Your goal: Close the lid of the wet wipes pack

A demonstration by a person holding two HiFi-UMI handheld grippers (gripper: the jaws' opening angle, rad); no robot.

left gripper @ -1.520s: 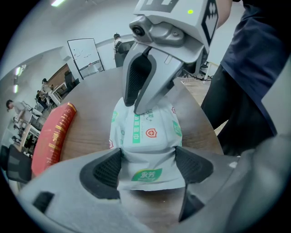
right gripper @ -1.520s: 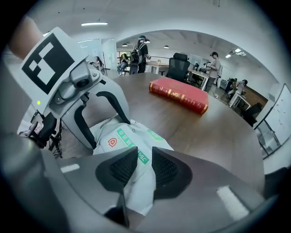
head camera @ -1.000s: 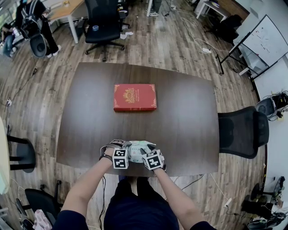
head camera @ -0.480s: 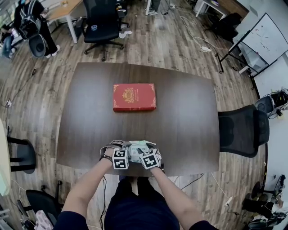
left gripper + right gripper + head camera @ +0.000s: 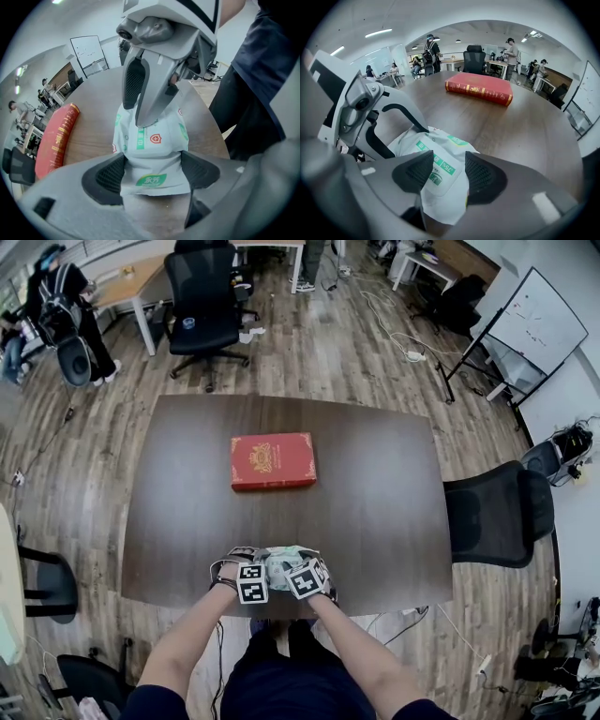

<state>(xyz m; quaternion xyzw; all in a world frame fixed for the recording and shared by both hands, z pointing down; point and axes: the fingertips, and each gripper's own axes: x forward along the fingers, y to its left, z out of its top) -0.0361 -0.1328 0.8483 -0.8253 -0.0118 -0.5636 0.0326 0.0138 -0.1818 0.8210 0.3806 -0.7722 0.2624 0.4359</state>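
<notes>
clamps the left gripper (image 5: 152, 176) on the pack's (image 5: 151, 159) left end to pin it at the table's (image 5: 375, 502) near edge; presses the right gripper (image 5: 449, 171), jaws drawn together, onto the lid (image 5: 438, 164), probably to seal it flat.

At table (image 5: 375, 521) near edge: wipes pack (image 5: 281, 563), left gripper (image 5: 257, 562) left, right gripper (image 5: 302, 562) right; book (image 5: 273, 461) behind, mid-table.

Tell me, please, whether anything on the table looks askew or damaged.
Nothing stands out: the wet wipes pack is only pinched at one end by the left gripper, and the red book lies flat and closed.
</notes>
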